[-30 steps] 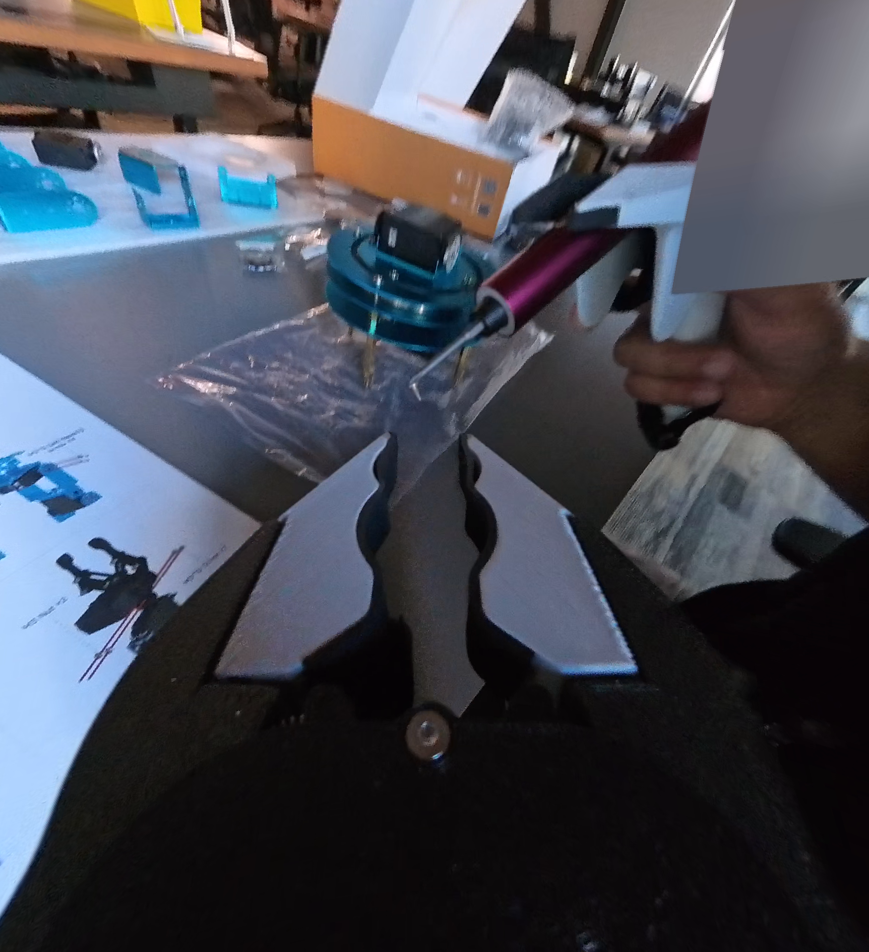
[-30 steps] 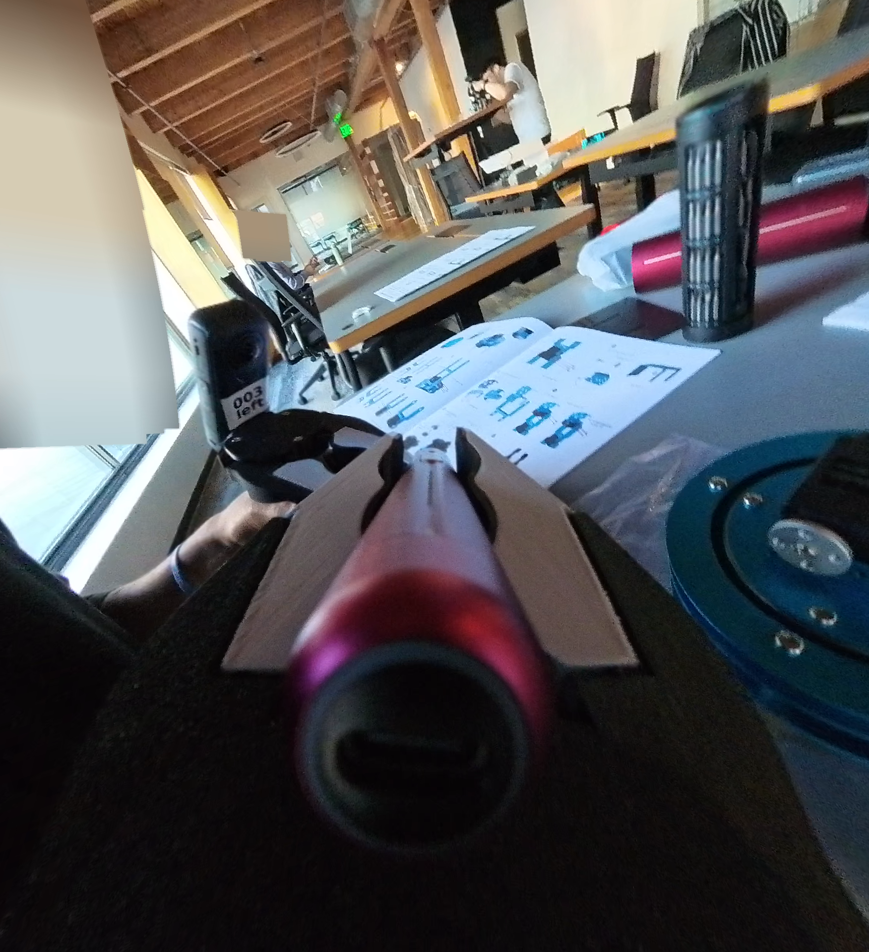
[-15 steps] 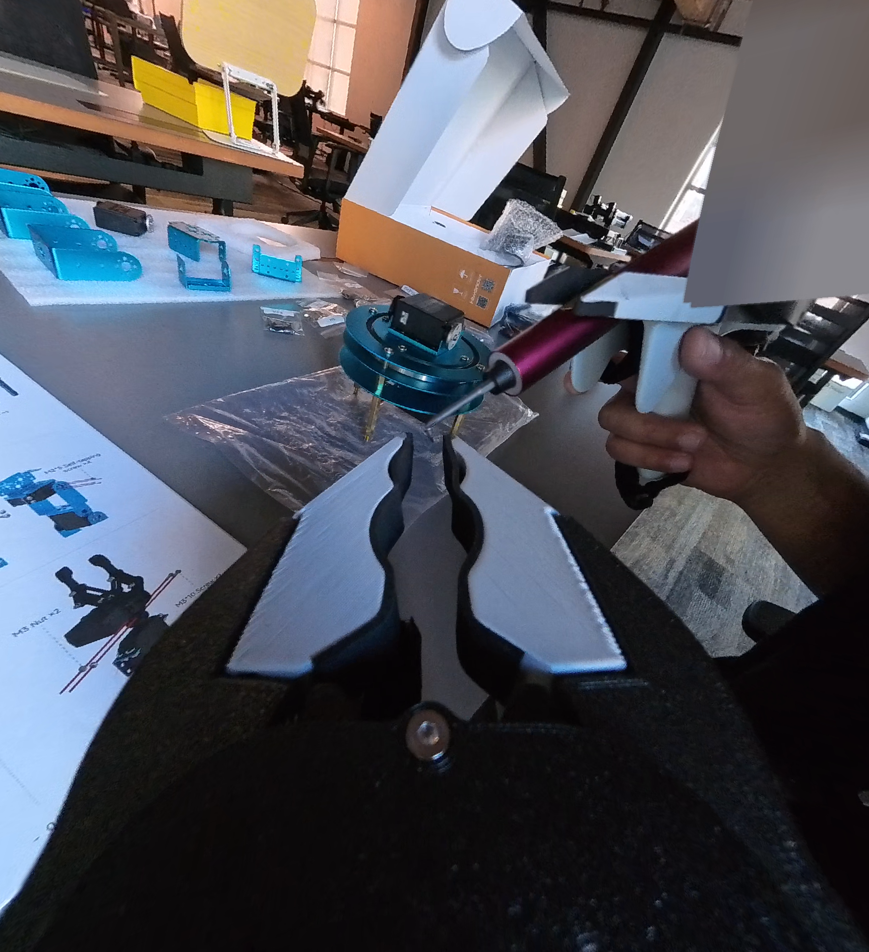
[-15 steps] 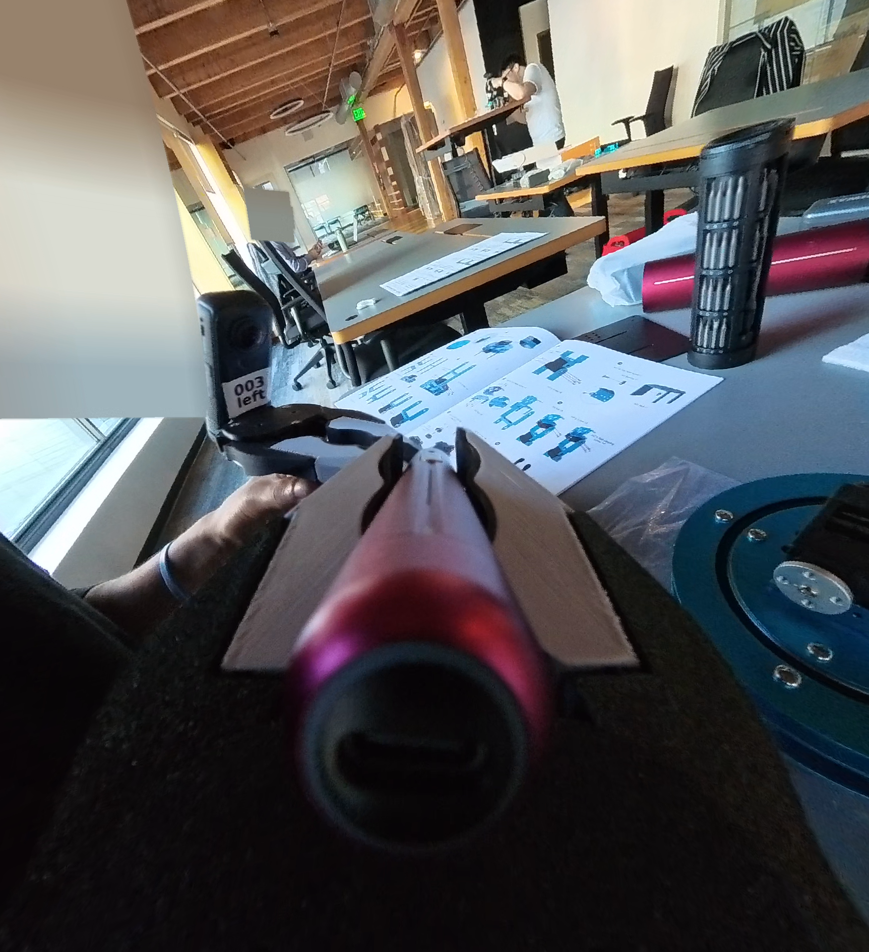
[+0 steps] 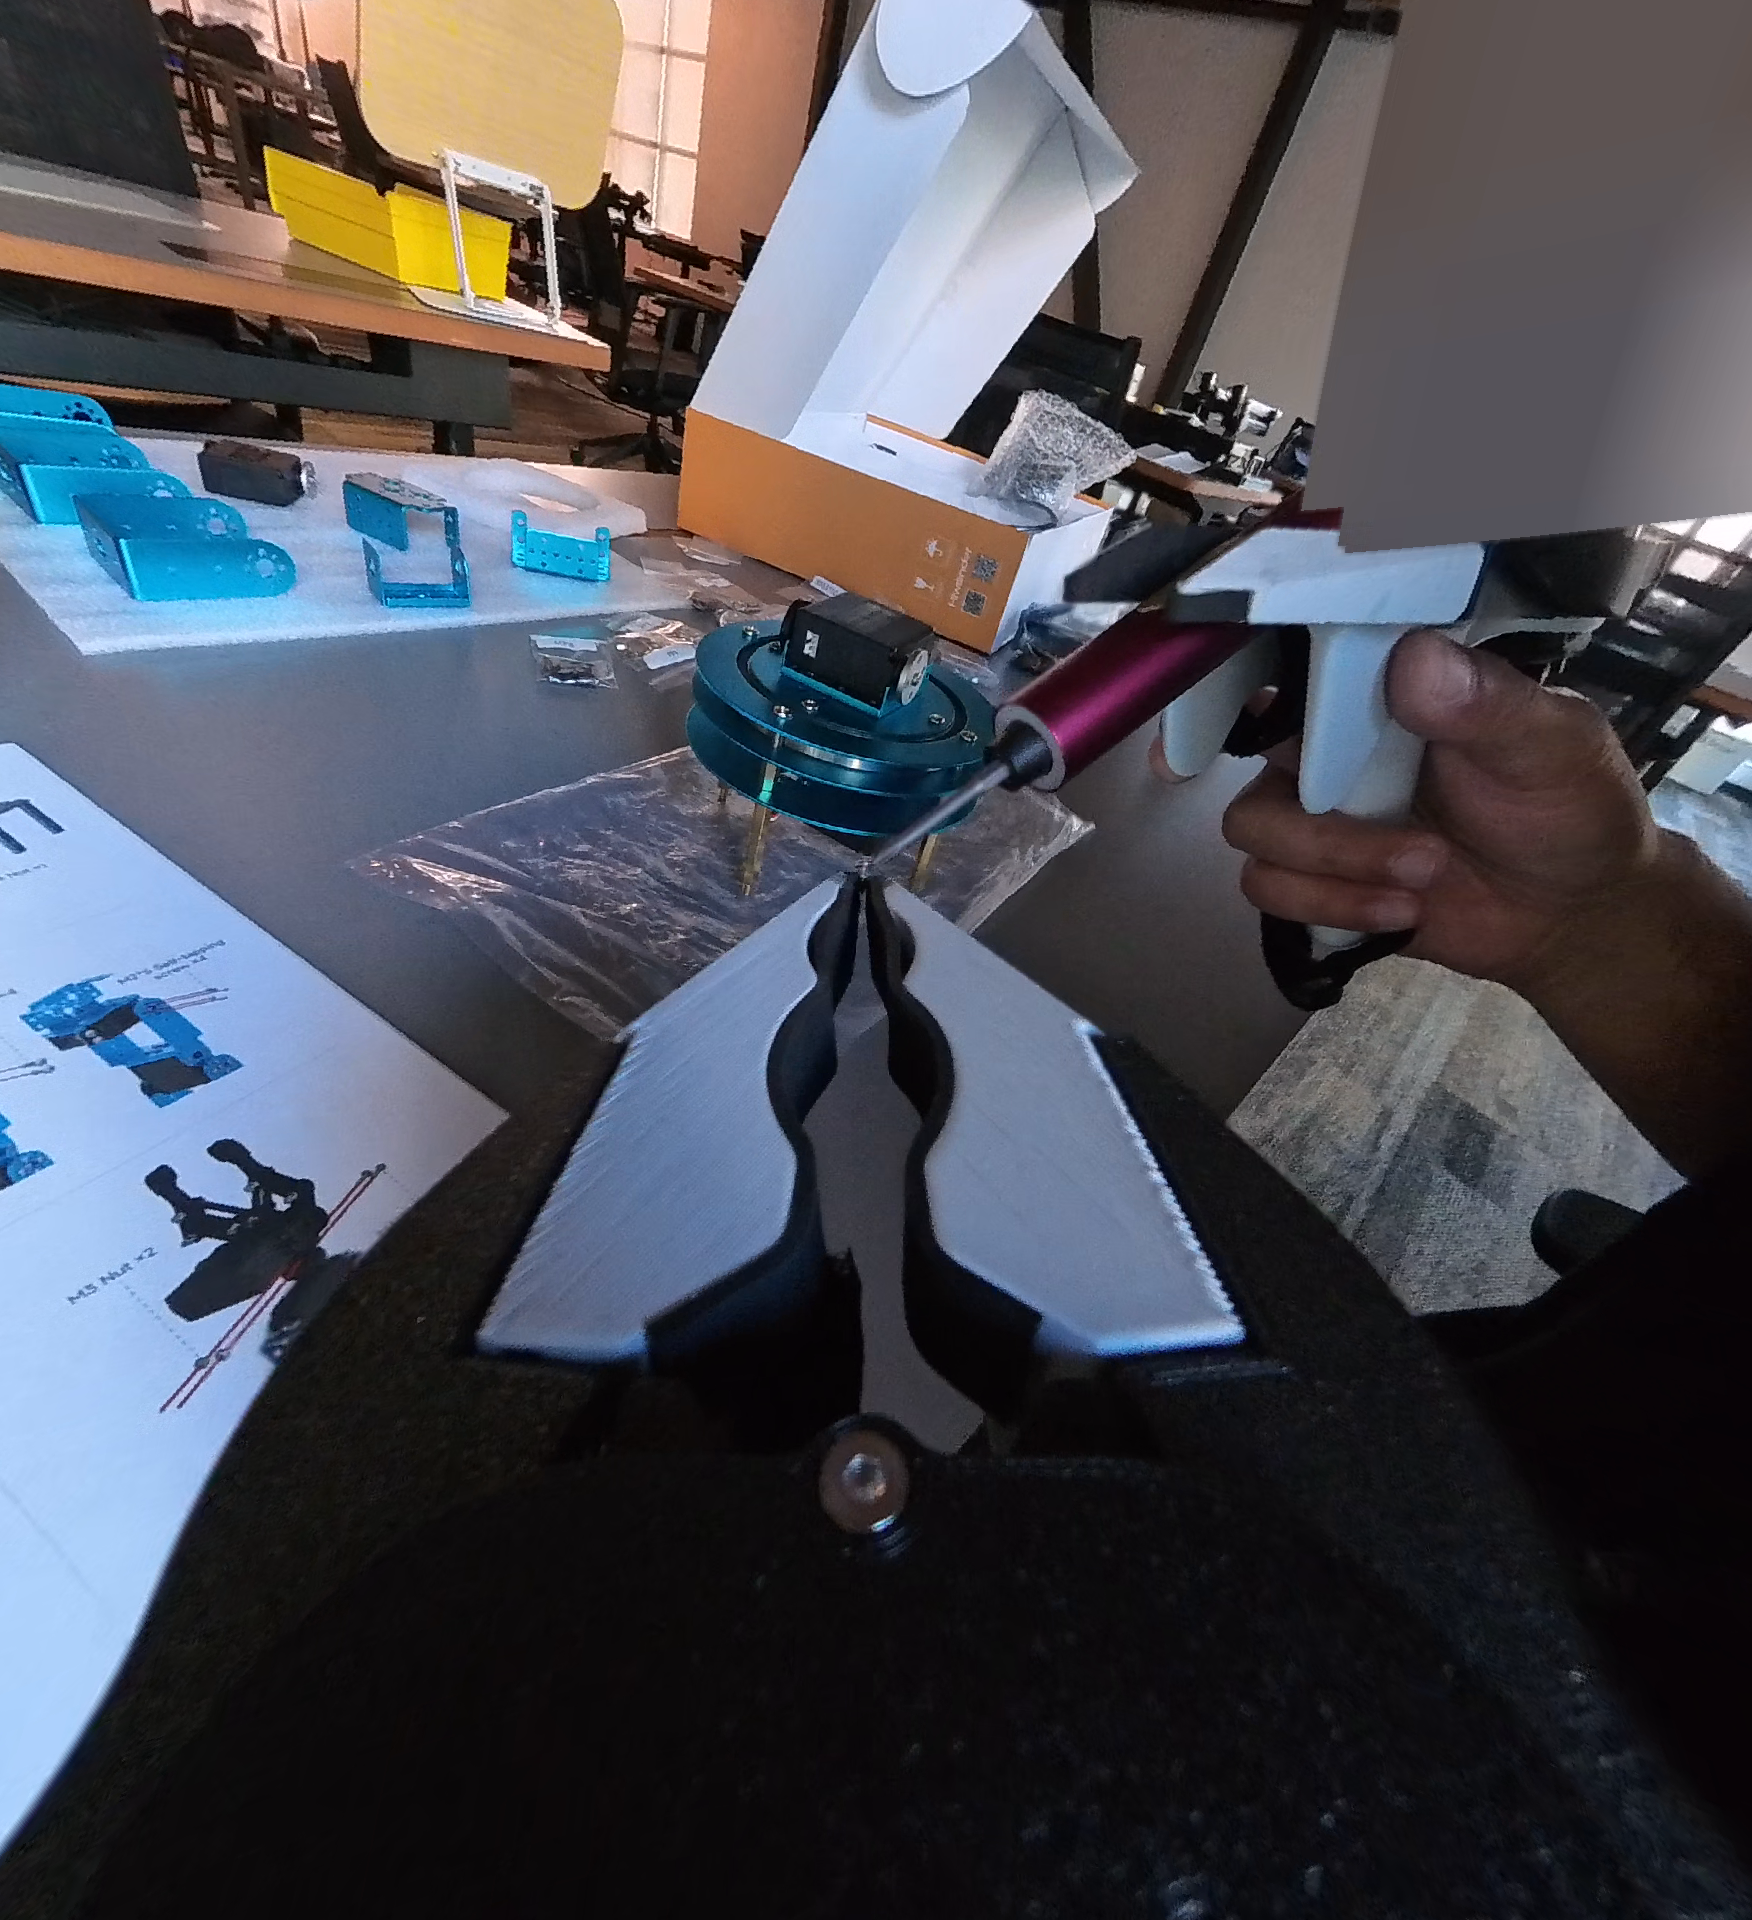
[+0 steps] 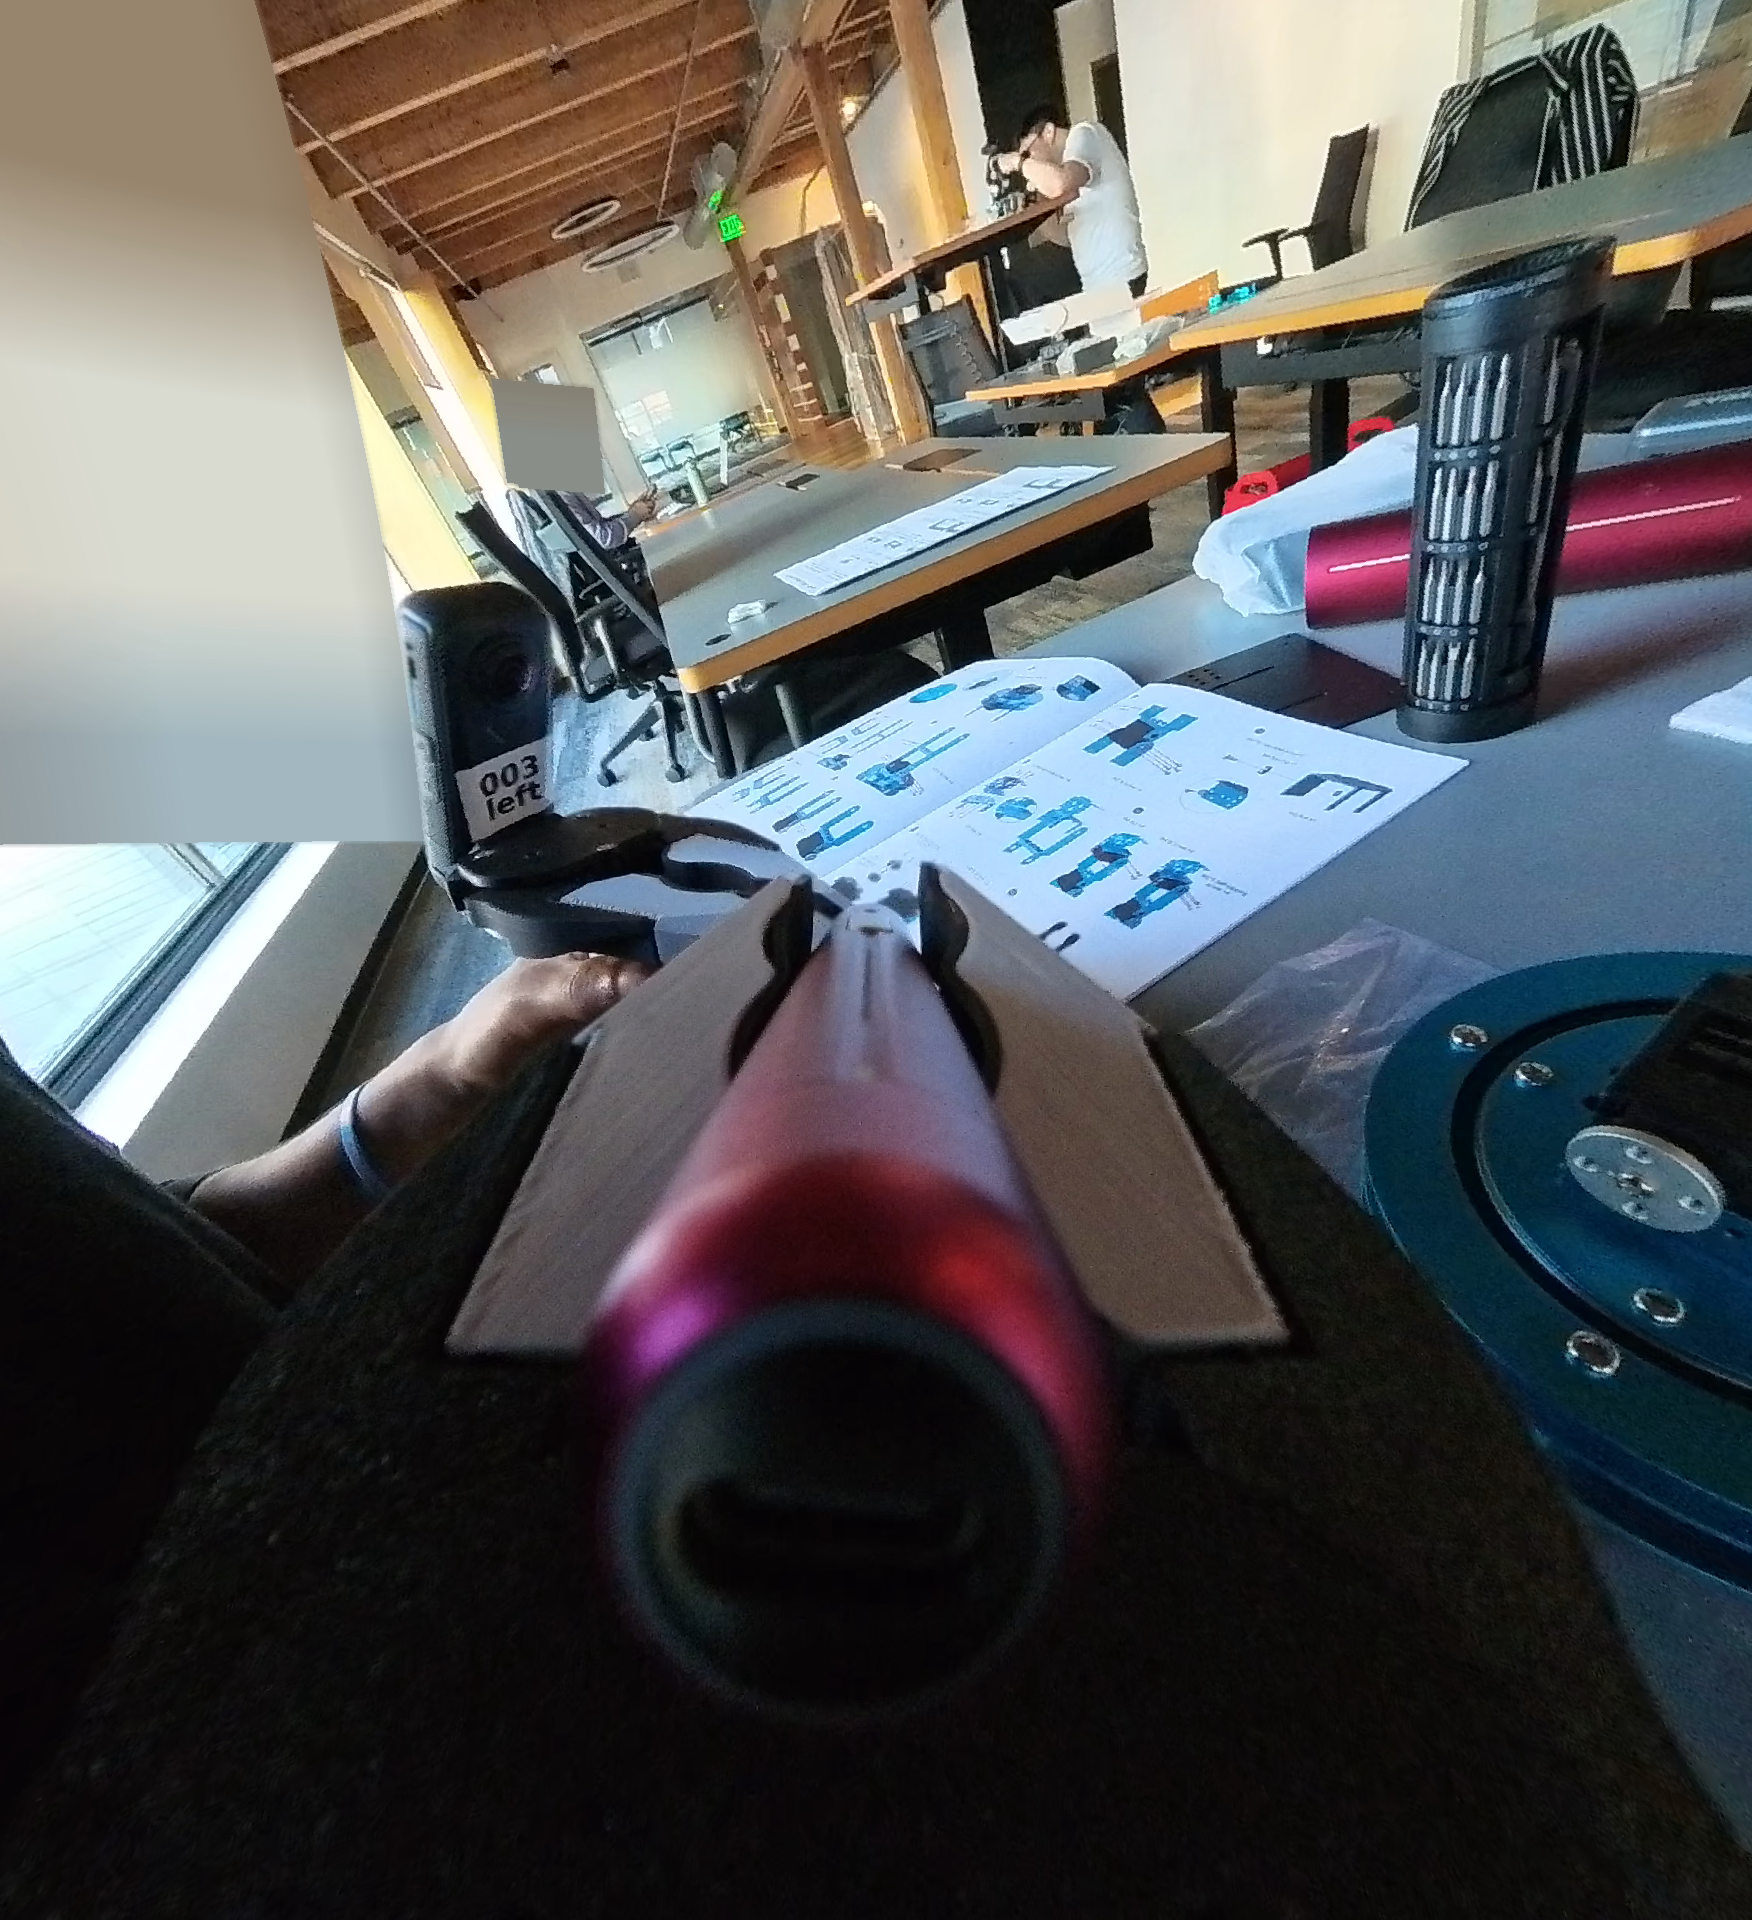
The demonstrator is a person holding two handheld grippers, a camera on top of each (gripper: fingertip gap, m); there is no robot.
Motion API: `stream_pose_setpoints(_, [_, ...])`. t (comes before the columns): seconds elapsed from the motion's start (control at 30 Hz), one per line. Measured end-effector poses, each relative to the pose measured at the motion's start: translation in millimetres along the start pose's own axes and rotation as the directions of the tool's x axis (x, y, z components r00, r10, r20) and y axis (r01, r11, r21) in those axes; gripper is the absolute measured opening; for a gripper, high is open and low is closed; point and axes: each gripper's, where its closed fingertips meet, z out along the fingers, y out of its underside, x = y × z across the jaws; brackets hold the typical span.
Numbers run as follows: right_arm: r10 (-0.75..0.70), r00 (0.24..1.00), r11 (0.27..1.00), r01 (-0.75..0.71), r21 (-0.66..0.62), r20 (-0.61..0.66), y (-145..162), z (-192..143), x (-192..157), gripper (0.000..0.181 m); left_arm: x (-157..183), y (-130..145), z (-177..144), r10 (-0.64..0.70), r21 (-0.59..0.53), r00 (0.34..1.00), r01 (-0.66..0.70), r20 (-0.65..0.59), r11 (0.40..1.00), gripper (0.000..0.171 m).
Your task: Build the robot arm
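Far left of the left wrist view, an open instruction booklet (image 5: 124, 1039) lies flat on the grey table (image 5: 332, 748), with blue brackets (image 5: 176, 561) lined up on a white foam sheet (image 5: 259, 623) behind it. Centre now: the left claw (image 5: 864, 899) hovers over a crinkled plastic bag (image 5: 591, 883), its tips drawn together with barely a gap. There's a tiny glint right at the tips, too small to say whether anything is pinched there. Just beyond stands the blue round base (image 5: 830, 748) on brass legs, a black servo (image 5: 851, 649) mounted on top and an open orange box (image 5: 851, 520) behind. From the right comes the magenta screwdriver (image 5: 1132, 675), its thin bit angled down to meet the left claw's tips. The right hand (image 5: 1454, 831) grips the white handle.

In the right wrist view, the right claw (image 6: 867, 894) is clamped along the screwdriver's barrel. The barrel hides its own bit and the meeting point. The base is cut off at the right edge, and a black bit holder (image 6: 1495, 499) stands far right
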Motion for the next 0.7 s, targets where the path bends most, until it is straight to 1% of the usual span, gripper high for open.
stream_pose_setpoints(0.03, [-0.003,1.0,1.0,0.003,0.002,-0.004,-0.1,-0.6,0.2,0.021,-0.2,-0.2,-0.9,0.022,0.001,1.0,-0.022,0.001,1.0,0.0])
stream_pose_setpoints(0.1, [0.007,1.0,1.0,-0.007,0.001,0.004,0.0,-1.7,-0.5,0.021,0.0,1.3,-2.9,0.107,-0.008,0.994,-0.107,0.007,0.994,0.0])
stream_pose_setpoints(0.17, [0.031,0.999,1.0,-0.031,-0.001,0.022,-0.7,-3.0,-1.9,0.021,-0.6,5.0,-4.8,0.226,-0.034,0.974,-0.225,0.02,0.974,0.0])
stream_pose_setpoints(0.27, [0.057,0.997,0.998,-0.056,-0.011,0.048,-1.4,-5.2,-4.7,0.021,1.4,10.7,-7.8,0.42,-0.074,0.908,-0.418,0.015,0.906,0.0])
stream_pose_setpoints(0.33, [0.069,0.996,0.997,-0.067,-0.023,0.065,-1.1,-5.9,-7.0,0.021,4.4,11.3,-9.6,0.504,-0.077,0.864,-0.502,0.006,0.861,0.0])
stream_pose_setpoints(0.43, [0.07,0.995,0.997,-0.067,-0.041,0.077,1.0,-5.6,-10.2,0.021,9.5,9.7,-11.6,0.549,-0.061,0.836,-0.548,-0.012,0.834,0.0])
stream_pose_setpoints(0.7, [0.057,0.995,0.996,-0.052,-0.067,0.078,8.3,-3.6,-12.5,0.021,11.6,4.7,-16.0,0.553,-0.049,0.833,-0.553,-0.02,0.831,0.0])
